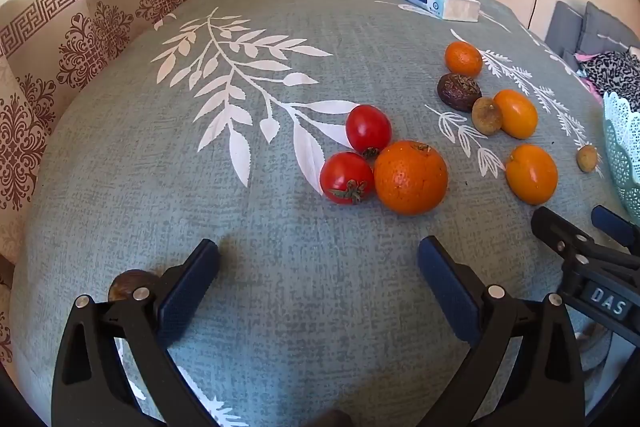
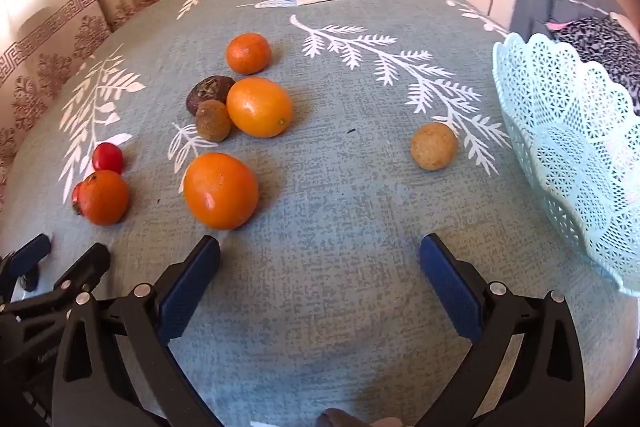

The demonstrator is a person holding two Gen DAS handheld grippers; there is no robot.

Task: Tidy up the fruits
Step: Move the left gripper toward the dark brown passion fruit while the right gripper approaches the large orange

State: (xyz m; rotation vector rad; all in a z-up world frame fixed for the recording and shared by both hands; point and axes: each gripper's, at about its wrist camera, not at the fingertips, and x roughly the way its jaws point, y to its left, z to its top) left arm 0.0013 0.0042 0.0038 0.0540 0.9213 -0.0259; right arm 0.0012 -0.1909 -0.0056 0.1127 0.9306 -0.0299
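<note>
Lying loose on the leaf-print tablecloth [image 1: 280,267], from left to right, are two tomatoes [image 1: 347,178] touching a large orange [image 1: 411,177], a cluster of oranges [image 2: 259,106] and brown fruits [image 2: 213,120], one lone brown fruit [image 2: 434,146], then the mint lattice basket [image 2: 568,155], in which no fruit is being seen. The left gripper [image 1: 318,273] and right gripper [image 2: 319,273] are both being held spread wide, nothing grasped. A round fruit is likely being risked rolling off if it is nudged by a pad.

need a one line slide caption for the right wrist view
Open right tool hovers over the leaf-print tablecloth, oranges and a small brown fruit ahead, empty lace basket at right.
</note>
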